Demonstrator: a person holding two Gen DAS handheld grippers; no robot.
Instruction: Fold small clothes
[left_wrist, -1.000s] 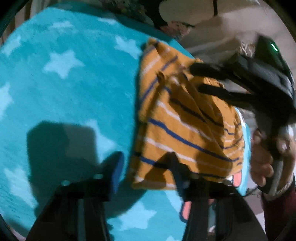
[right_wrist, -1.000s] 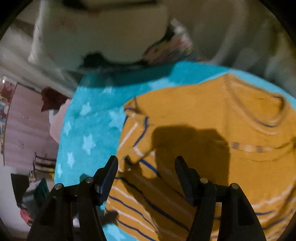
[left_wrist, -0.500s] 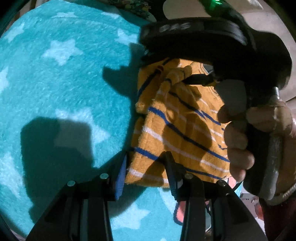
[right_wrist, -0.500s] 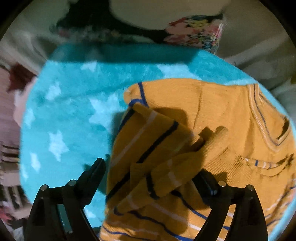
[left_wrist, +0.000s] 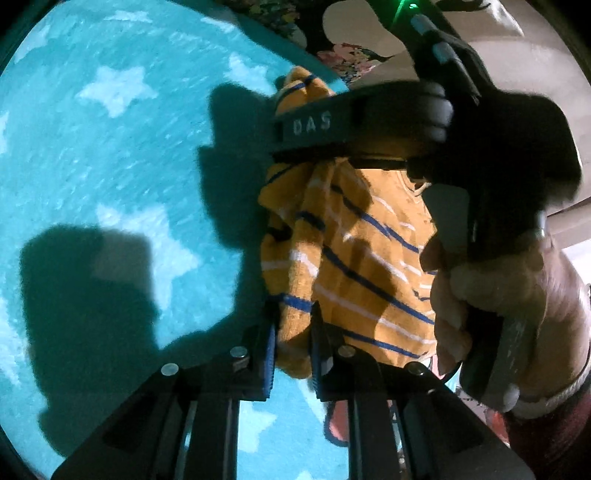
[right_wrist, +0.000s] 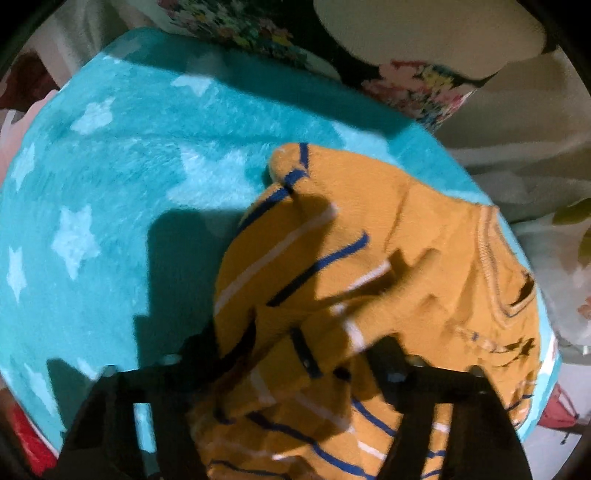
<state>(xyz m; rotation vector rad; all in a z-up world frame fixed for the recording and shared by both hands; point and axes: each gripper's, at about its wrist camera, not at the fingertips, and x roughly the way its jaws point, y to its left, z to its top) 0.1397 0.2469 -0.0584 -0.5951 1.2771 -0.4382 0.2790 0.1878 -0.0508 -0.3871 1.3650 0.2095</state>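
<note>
Garment: orange striped top lies bunched on the teal star blanket, at the blanket's right-hand side in the left wrist view.
Left tool: jaws closing, already pinching the top's near hem corner; cloth fills the narrow gap between the pads.
Right tool: jaws closing around a raised ridge of the top near its striped middle; whether the pads press the cloth cannot be told through the blur.
Right hand: wraps the handle above the top, just right of the hem corner.
Step in hand: judged as securing two holds before folding.
Technique: take one cloth layer per hold, then lift both points evenly.
Risk: a bunched fold likely yields a crooked crease.
Surroundings: floral fabric lies beyond the blanket's far edge.
</note>
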